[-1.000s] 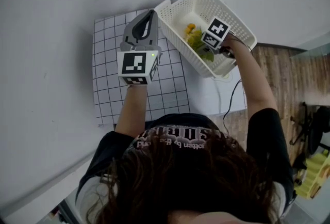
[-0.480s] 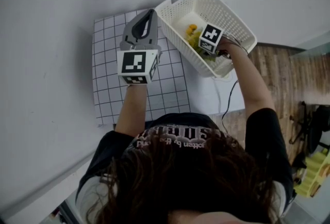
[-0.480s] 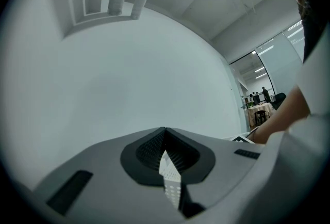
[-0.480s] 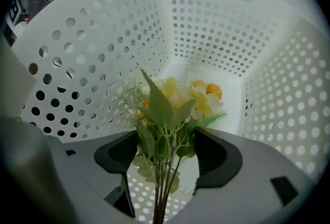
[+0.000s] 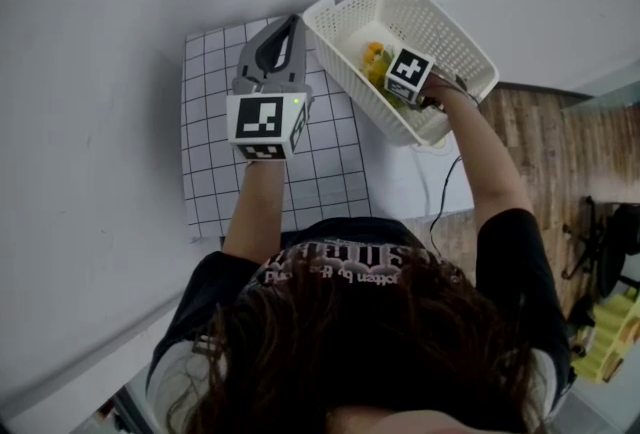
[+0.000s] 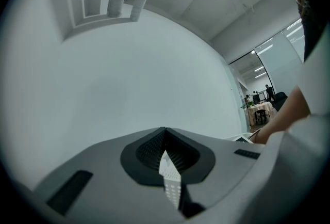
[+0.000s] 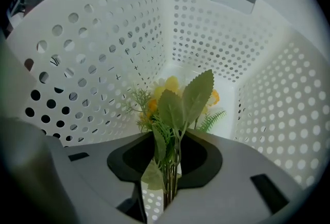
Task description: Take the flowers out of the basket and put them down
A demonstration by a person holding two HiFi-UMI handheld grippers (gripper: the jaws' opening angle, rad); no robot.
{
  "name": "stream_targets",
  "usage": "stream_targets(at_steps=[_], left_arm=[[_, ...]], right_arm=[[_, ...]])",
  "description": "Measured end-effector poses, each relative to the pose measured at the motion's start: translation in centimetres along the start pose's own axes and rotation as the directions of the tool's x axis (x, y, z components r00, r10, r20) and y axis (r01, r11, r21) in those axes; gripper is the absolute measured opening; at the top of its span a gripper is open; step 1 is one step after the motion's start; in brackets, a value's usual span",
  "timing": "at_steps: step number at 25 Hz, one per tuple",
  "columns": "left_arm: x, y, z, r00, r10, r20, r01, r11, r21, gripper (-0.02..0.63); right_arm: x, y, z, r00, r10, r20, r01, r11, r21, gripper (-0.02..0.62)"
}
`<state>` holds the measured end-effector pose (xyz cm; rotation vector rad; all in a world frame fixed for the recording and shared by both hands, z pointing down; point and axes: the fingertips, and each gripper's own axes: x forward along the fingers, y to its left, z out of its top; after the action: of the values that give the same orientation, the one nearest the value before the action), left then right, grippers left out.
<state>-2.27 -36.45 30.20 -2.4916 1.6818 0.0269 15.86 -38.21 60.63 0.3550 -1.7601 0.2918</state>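
A small bunch of yellow flowers (image 5: 373,60) with green leaves sits inside the white perforated basket (image 5: 458,44). My right gripper (image 5: 388,82) points steeply down into the basket. Its jaws have just been closing, and in the right gripper view the right gripper (image 7: 167,189) is shut on the green stems, with the flowers (image 7: 180,100) standing up past the jaws in front of the basket wall (image 7: 103,37). My left gripper (image 5: 287,30) is held level above the gridded mat (image 5: 210,172), beside the basket. The left gripper (image 6: 165,134) is shut with nothing in it.
The basket stands at the table's right end, beside the mat's far right corner. A thin cable (image 5: 446,184) runs down from the right hand. The table edge drops to wooden floor (image 5: 560,152) on the right. A plain wall fills the left gripper view.
My right gripper has shifted slightly left in the basket and tilted, and its jaws have closed on the flower stems. The left gripper has stayed where it was.
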Motion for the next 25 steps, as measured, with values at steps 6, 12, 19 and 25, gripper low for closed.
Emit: stream_targets(at_steps=[6, 12, 19, 25], left_arm=[[-0.6, 0.2, 0.3, 1.000, 0.007, 0.000, -0.007, 1.000, 0.003, 0.002], [-1.0, 0.1, 0.5, 1.000, 0.009, 0.004, -0.009, 1.000, 0.003, 0.002], [-1.4, 0.3, 0.7, 1.000, 0.017, 0.008, -0.017, 1.000, -0.001, 0.002], [-1.8, 0.6, 0.9, 0.999, 0.032, 0.010, -0.032, 0.999, -0.001, 0.002]], right_arm=[[-1.4, -0.9, 0.9, 0.995, -0.077, 0.058, 0.075, 0.997, 0.029, 0.110], [-3.4, -1.7, 1.9, 0.983, -0.129, 0.133, 0.117, 0.988, 0.098, 0.100], [-6.5, -2.7, 4.0, 0.954, -0.200, 0.223, 0.169, 0.974, 0.150, 0.097], [-9.3, -3.5, 5.4, 0.919, -0.231, 0.319, 0.164, 0.961, 0.225, 0.089]])
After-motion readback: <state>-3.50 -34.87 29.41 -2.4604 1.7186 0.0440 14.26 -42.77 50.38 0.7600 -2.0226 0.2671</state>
